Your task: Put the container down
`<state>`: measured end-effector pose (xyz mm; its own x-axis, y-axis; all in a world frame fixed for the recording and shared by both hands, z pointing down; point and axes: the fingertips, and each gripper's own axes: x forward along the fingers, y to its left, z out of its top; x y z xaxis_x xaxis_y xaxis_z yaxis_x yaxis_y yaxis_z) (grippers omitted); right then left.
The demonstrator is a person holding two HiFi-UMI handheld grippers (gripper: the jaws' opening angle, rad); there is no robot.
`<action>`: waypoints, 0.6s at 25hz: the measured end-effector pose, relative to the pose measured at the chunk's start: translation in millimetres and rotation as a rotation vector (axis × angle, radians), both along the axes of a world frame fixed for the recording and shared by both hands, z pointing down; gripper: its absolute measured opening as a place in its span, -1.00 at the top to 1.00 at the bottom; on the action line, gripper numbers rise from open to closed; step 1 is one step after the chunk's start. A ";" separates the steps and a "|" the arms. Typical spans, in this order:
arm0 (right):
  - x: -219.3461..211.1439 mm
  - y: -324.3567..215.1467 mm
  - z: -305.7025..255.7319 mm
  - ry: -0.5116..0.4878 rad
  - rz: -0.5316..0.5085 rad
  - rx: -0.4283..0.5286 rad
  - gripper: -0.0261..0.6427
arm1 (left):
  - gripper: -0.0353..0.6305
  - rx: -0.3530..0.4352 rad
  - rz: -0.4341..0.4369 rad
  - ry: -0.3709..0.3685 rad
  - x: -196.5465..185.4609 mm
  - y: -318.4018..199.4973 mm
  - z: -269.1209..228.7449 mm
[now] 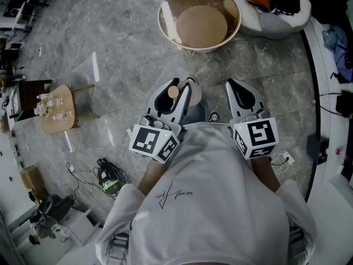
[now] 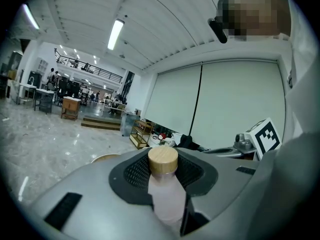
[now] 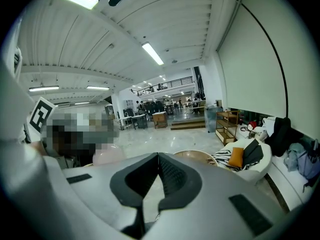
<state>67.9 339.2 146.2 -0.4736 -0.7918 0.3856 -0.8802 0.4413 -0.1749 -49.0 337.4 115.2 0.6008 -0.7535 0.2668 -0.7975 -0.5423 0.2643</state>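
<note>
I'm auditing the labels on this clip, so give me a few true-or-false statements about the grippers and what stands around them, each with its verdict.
1. The left gripper holds a pale bottle with a wooden cap. True.
2. The right gripper holds a second bottle. False: its jaws are together with nothing between them.
3. A round table stands on the floor ahead of the person. True.
4. The bottle stands on the round table. False: it is in the left gripper, well short of the table.
</note>
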 end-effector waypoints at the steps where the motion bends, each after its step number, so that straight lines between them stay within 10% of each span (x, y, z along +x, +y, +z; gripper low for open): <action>1: -3.0 -5.0 -0.1 -0.001 -0.003 0.000 0.87 | 0.50 -0.001 0.005 0.000 -1.1 -5.6 0.5; 15: -24.3 -88.3 -7.7 0.013 0.004 -0.007 0.87 | 0.50 -0.039 0.055 0.020 -14.1 -88.2 1.8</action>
